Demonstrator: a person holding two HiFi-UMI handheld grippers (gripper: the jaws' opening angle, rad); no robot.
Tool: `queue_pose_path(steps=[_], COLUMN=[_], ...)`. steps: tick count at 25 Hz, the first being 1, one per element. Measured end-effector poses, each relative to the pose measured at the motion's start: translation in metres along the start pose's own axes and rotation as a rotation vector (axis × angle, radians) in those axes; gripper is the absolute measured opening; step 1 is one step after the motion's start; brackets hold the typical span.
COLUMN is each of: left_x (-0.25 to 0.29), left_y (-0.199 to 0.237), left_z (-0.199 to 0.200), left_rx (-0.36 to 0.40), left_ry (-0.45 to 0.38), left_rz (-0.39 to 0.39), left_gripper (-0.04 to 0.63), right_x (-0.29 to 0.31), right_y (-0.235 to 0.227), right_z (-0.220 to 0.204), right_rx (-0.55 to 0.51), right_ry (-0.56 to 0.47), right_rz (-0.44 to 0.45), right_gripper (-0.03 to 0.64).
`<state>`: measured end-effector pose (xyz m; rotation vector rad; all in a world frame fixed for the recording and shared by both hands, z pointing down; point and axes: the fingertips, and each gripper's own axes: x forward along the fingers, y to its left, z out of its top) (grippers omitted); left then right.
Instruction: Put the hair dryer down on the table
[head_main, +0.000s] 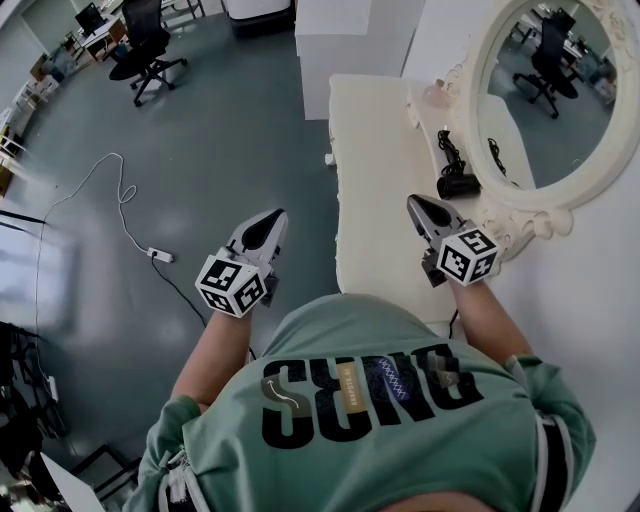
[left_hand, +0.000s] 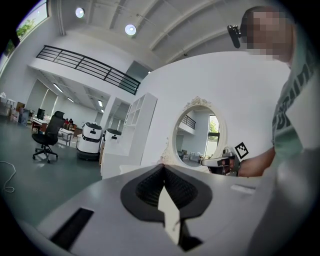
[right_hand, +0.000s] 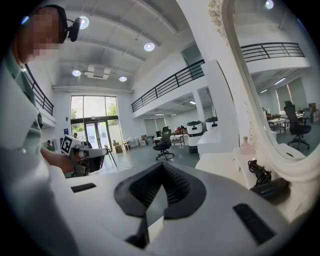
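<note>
Hair dryer (head_main: 457, 185): lying on table (head_main: 375, 170), at foot of mirror (head_main: 560, 90).
Left gripper (head_main: 268, 220): clenched, empty, well left of mirror.
Right gripper (head_main: 418, 207): clenched, empty, near mirror.

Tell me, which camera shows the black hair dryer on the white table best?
The head view: the hair dryer lies whole on the white table by the mirror, its cord bunched beside it. The right gripper view catches it only at its edge. The left gripper view does not show it.

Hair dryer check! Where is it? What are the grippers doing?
Left gripper and right gripper: jaws shut, empty. Hair dryer lying on the table by the mirror. Nothing in the way.
</note>
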<state>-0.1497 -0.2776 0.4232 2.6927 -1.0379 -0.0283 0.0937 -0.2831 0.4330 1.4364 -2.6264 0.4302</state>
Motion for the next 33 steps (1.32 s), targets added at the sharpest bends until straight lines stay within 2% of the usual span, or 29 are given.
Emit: queue_pose_path(steps=[33], left_x=[-0.0004], left_y=[-0.0051], left_z=[-0.0049], left_rx=[-0.001], left_ry=[0.016], left_rz=[-0.008], left_gripper=[0.009], right_x=[0.0006], right_y=[0.0074], right_z=[-0.0009], right_rx=[-0.032], right_ry=[0.011], right_rz=[0.026], right_gripper=[-0.006])
